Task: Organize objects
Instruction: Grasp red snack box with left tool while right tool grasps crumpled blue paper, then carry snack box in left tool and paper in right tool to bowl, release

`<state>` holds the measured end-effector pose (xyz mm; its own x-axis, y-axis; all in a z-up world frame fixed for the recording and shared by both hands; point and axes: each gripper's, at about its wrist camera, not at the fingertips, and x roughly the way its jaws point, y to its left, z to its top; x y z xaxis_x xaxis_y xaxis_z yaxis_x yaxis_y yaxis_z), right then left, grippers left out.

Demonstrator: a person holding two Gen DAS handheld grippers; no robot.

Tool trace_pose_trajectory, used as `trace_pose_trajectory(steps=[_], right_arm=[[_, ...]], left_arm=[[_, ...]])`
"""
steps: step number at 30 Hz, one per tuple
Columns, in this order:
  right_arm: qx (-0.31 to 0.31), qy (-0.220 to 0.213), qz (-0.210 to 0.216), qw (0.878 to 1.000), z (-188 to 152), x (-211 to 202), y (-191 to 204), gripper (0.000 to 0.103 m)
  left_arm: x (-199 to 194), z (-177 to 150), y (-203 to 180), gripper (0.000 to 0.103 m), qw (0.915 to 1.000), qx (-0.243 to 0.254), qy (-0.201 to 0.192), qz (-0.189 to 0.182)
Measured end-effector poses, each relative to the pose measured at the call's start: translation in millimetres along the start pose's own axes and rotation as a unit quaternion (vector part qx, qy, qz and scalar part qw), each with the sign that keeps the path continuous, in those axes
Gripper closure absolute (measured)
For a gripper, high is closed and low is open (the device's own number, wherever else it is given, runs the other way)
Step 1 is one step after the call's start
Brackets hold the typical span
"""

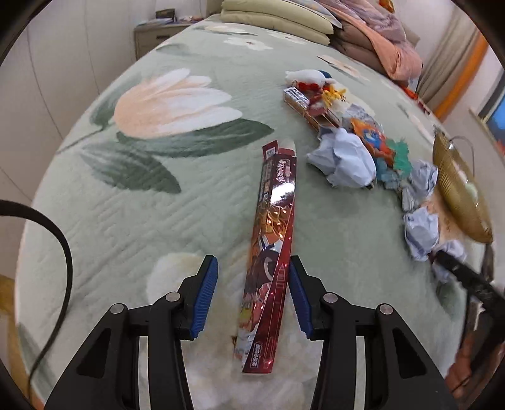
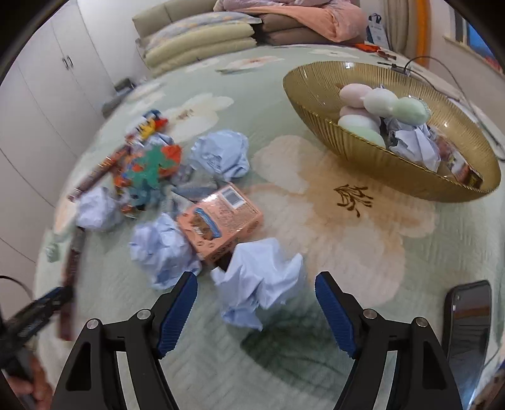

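Observation:
A long shiny red box lies on the green floral bedspread, its near end between the open jaws of my left gripper, against the right pad. In the right wrist view my right gripper is open around a crumpled blue paper ball on the bed. A pink box, more paper balls and a heap of colourful toys lie to the left. A gold ribbed bowl at the right holds pastel eggs, paper and a small box.
Pillows and folded quilts are piled at the head of the bed. A dark phone lies at the right edge. White wardrobe doors stand on the left. A nightstand is beyond the bed. The left gripper shows blurred in the right wrist view.

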<state>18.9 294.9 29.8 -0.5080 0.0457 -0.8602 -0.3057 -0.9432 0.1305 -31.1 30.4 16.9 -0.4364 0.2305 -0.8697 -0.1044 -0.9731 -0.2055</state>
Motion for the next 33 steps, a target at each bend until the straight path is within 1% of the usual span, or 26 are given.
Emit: trace_pose_trajectory(steps=[1,2,4,5,6,7,8,9,10,12,14,16,18,20,22,24,25,26,27,29,30,32,33], right_arm=[[-0.004,0.001,-0.007,1.0,-1,3,3,0.045],[-0.005,0.002,-0.009,1.0,-1,4,4,0.055],[-0.003,-0.005,-0.012,1.0,-5,0,5,0.055],[-0.004,-0.011,-0.015,1.0,-8,-4,6,0.056],[-0.006,-0.015,-0.014,1.0,-11,-9,7,0.056],[-0.008,-0.017,-0.01,1.0,-15,-15,8,0.056],[-0.011,-0.021,-0.008,1.0,-19,-23,10,0.056],[-0.017,-0.024,-0.007,1.0,-24,-32,13,0.056],[-0.021,-0.026,-0.007,0.999,-28,-38,15,0.056],[-0.032,-0.029,0.0,0.999,-39,-55,22,0.056],[-0.045,-0.029,0.004,0.999,-48,-65,27,0.056],[-0.055,-0.026,0.004,0.998,-61,-72,32,0.056],[-0.06,-0.018,0.004,0.998,-73,-74,37,0.056],[-0.06,-0.011,0.001,0.998,-81,-74,40,0.056],[-0.056,-0.01,0.001,0.998,-85,-77,37,0.056],[-0.053,-0.023,-0.005,0.998,-80,-89,30,0.056],[-0.053,-0.035,-0.013,0.998,-74,-98,24,0.056],[-0.05,-0.049,-0.021,0.997,-65,-109,16,0.056],[-0.047,-0.063,-0.027,0.997,-57,-118,8,0.056],[-0.033,-0.093,-0.041,0.994,-33,-138,-16,0.056],[-0.02,-0.107,-0.045,0.993,-18,-147,-32,0.056],[0.003,-0.122,-0.047,0.991,7,-157,-58,0.055],[0.017,-0.128,-0.051,0.99,21,-161,-72,0.055]], left_arm=[[1,2,-1,0.06,1.0,0.003,-0.003,-0.001],[2,4,-4,0.06,0.9999,0.007,-0.01,-0.001],[7,6,-14,0.06,0.9994,0.024,-0.025,-0.007],[8,7,-16,0.063,0.9992,0.028,-0.029,-0.005],[9,6,-18,0.069,0.9989,0.032,-0.035,-0.002],[9,4,-19,0.082,0.9988,0.031,-0.036,-0.001],[7,4,-17,0.083,0.999,0.028,-0.033,-0.01],[1,0,-12,0.083,0.9988,0.016,-0.031,-0.035],[-5,-4,-9,0.083,0.9984,0.012,-0.032,-0.045],[-19,-15,-7,0.083,0.9979,0.016,-0.036,-0.052],[-34,-33,-4,0.083,0.9968,0.024,-0.028,-0.071],[-43,-45,-3,0.083,0.9968,0.029,-0.021,-0.072],[-49,-52,-5,0.083,0.9963,0.033,-0.014,-0.078],[-57,-53,-12,0.083,0.9953,0.039,-0.016,-0.087],[-68,-43,-29,0.083,0.9925,0.057,-0.026,-0.105],[-81,-34,-50,0.083,0.9889,0.081,-0.045,-0.116],[-89,-26,-68,0.083,0.9861,0.102,-0.062,-0.116],[-94,-22,-81,0.083,0.9835,0.118,-0.072,-0.117],[-97,-16,-98,0.083,0.9796,0.134,-0.08,-0.126],[-97,-2,-133,0.082,0.9716,0.157,-0.084,-0.156],[-95,10,-159,0.082,0.9669,0.173,-0.085,-0.167],[-92,29,-196,0.082,0.9589,0.195,-0.094,-0.183],[-91,35,-208,0.082,0.9561,0.201,-0.097,-0.191]])
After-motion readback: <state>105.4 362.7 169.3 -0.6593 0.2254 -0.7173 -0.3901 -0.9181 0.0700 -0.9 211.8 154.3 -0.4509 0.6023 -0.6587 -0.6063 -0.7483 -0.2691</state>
